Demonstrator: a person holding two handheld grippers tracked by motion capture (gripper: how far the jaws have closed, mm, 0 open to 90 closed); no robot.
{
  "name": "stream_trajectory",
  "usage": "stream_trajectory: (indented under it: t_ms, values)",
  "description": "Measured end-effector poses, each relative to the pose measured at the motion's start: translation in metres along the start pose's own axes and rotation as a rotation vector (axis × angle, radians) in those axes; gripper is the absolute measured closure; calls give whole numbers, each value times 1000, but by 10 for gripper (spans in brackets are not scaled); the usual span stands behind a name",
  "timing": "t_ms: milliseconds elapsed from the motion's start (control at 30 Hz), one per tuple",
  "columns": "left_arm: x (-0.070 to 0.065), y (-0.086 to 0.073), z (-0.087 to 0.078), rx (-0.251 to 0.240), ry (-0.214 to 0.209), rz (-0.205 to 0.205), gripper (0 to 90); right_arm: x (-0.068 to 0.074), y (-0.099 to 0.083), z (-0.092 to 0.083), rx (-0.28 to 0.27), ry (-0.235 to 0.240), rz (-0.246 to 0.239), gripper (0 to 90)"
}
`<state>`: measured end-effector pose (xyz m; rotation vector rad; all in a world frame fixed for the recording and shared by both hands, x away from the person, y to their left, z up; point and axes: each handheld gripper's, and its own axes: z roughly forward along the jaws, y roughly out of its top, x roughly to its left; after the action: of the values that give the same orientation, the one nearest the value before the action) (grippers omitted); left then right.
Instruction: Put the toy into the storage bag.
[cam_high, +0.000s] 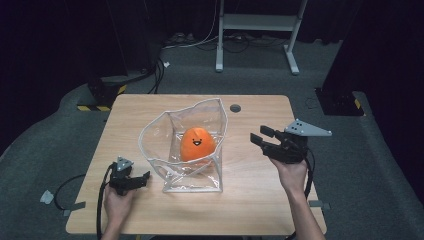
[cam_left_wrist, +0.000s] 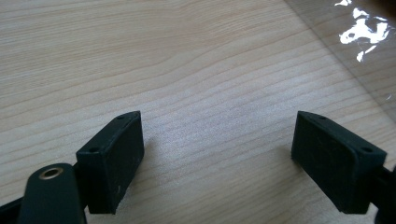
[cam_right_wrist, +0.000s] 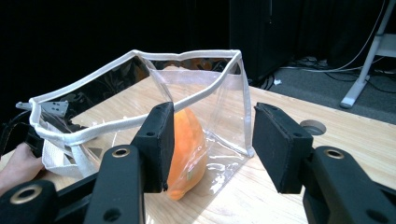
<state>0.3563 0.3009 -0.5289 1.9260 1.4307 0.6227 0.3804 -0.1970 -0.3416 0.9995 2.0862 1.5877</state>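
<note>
An orange plush toy with a smiling face (cam_high: 197, 143) sits inside a clear plastic bag with white trim (cam_high: 186, 172) in the middle of the wooden table (cam_high: 250, 210). My left gripper (cam_high: 145, 176) rests on the table just left of the bag, open with nothing between its jaws; in its own view the left gripper (cam_left_wrist: 217, 154) hovers over bare wood, with the bag's corner (cam_left_wrist: 359, 42) at the upper right. My right gripper (cam_high: 259, 136) is held above the table to the bag's right, open and empty, pointing at it. In its own view the right gripper (cam_right_wrist: 212, 144) faces the bag (cam_right_wrist: 219, 98) and toy (cam_right_wrist: 187, 149).
A round grommet hole (cam_high: 235, 108) lies near the table's far edge. Beyond the table stand a white metal frame (cam_high: 257, 25), floor cables and dark equipment. The person's left hand (cam_right_wrist: 18, 165) appears beyond the bag in the right gripper view.
</note>
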Motion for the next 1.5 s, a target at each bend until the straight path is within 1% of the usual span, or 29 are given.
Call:
stream_trajectory:
  t_ms: [833,1500]
  values:
    - [0,0,0,0,0,0,172,0,-20,-2,3,0,28,488]
    - [0,0,0,0,0,0,171,0,-38,3,22,-7,45,485]
